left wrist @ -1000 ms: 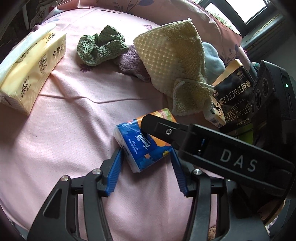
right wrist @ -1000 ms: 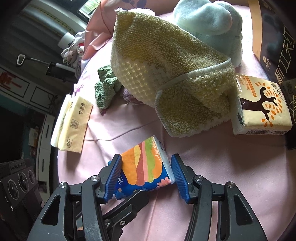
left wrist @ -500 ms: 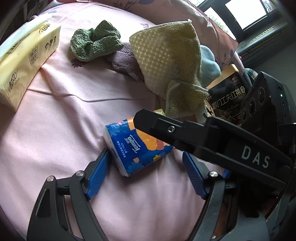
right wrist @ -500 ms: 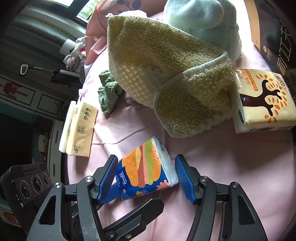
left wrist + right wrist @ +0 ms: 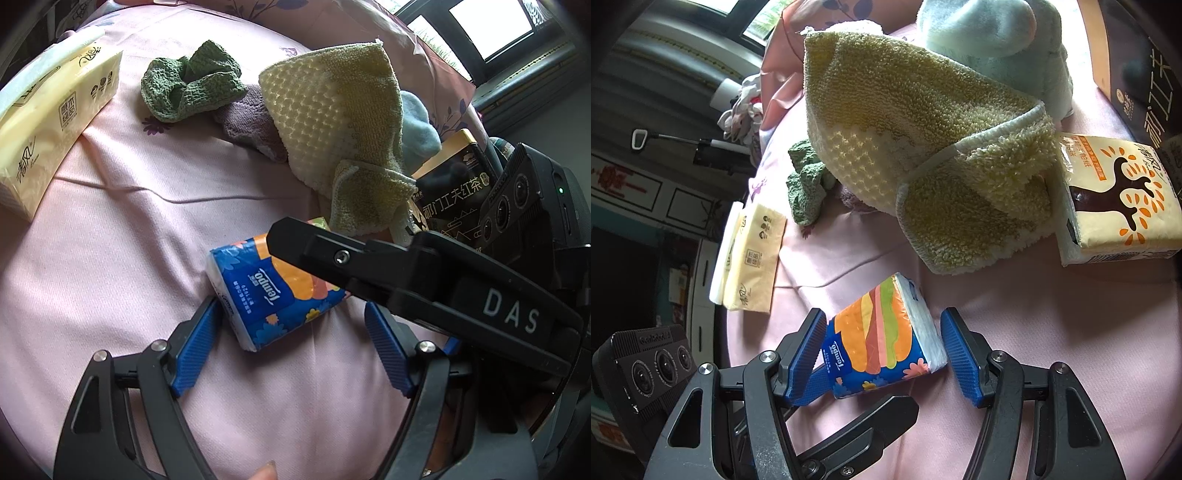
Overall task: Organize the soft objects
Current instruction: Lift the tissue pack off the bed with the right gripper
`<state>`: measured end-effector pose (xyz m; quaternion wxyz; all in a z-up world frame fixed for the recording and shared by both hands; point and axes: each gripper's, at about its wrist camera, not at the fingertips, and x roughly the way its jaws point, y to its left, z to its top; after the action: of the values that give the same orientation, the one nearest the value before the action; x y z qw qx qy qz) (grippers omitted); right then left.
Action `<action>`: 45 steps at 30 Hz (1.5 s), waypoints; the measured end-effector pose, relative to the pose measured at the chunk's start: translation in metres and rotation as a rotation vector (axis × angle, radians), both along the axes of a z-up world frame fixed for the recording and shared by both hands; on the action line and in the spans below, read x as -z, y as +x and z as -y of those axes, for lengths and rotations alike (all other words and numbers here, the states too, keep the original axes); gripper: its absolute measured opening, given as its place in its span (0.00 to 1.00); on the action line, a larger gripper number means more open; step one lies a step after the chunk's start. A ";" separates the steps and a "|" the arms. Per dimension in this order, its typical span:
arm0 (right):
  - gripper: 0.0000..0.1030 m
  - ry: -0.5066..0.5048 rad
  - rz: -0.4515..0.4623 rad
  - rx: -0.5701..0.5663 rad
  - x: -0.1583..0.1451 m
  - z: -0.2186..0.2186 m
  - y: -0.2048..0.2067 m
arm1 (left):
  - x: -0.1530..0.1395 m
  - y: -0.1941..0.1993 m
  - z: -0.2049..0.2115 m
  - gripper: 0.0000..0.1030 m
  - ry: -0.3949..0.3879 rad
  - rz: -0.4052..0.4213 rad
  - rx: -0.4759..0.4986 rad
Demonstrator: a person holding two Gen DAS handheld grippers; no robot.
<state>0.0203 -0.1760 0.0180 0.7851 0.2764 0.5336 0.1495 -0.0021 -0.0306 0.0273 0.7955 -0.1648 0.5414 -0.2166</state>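
The blue Tempo tissue pack (image 5: 275,291) lay flat on the pink bed sheet (image 5: 110,258), between the blue pads of both claws at once.

Left claw (image 5: 291,339): the jaws stood wide. In the left wrist view, the left pad sat just beside the white end of the pack, and whether it touched could not be told. The right pad stood clear of the pack with bare sheet between them. One black finger of the right claw crossed above the far part of the pack in this view.

Right claw (image 5: 882,347): the jaws stood moderately wide around the pack. In the right wrist view, both pads sat just beside its two ends. No pressing showed, and the wrapper was undented.

Surrounding items on the bed:
- A yellow waffle towel (image 5: 332,122) lay crumpled beyond the pack, apart from it.
- A green knitted cloth (image 5: 188,86) lay left of the towel in the left wrist view.
- A mauve cloth (image 5: 255,125) lay between the green cloth and the towel, partly under the towel.
- A pale blue plush item (image 5: 993,40) sat behind the towel.
- A long yellow tissue pack (image 5: 48,122) lay well apart, at the left edge of the sheet.
- A cream tissue pack with a brown tree print (image 5: 1119,199) touched the towel's right edge.
- A black tea box (image 5: 458,188) stood near that pack.

A fingertip (image 5: 264,472) showed at the bottom edge of the left wrist view.
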 end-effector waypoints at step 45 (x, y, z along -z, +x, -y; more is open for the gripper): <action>0.64 0.052 -0.014 0.018 0.003 0.006 0.001 | 0.001 0.000 0.002 0.93 -0.041 0.015 0.015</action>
<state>0.0213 -0.1823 0.0150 0.7752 0.3026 0.5327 0.1541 -0.0018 -0.0322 0.0268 0.7945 -0.1754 0.5320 -0.2346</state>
